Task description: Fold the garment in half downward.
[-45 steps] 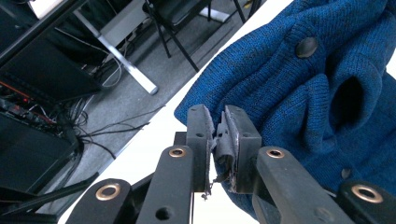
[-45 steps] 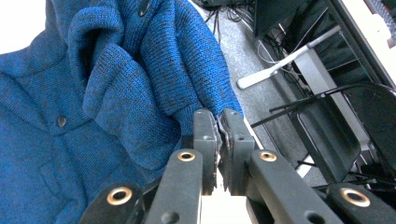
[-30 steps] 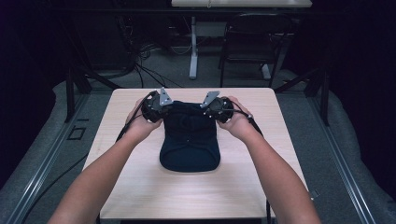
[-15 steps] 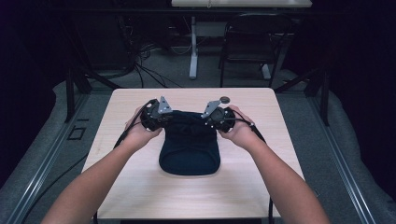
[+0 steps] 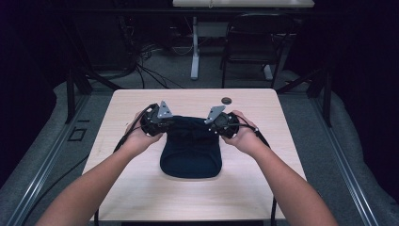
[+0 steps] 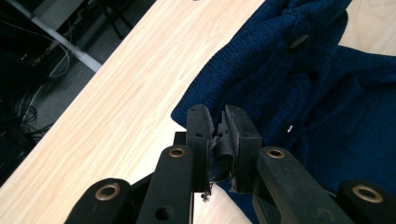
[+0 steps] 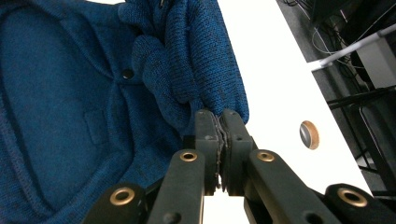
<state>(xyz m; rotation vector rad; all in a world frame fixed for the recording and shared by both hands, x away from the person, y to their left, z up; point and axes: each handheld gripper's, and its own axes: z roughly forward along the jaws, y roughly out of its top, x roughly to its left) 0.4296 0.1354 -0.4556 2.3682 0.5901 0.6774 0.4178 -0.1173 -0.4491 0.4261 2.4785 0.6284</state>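
Observation:
A dark blue knitted garment with buttons lies on the light wooden table; its near end is rounded and its far edge is lifted. My left gripper is shut on the garment's far left corner; in the left gripper view a fold of blue knit is pinched between its jaws. My right gripper is shut on the far right corner, and the right gripper view shows bunched knit clamped at its tips. Both hands hold the far edge slightly above the table.
A small round hole marks the table near its far edge, beyond my right gripper. Behind the table stand a chair, a desk leg and loose cables on the floor. Metal rails run along both sides of the table.
Both grippers have drawn the garment's far edge toward the near side of the table, and the right hand has shifted slightly inward. The garment's far part now folds over more.

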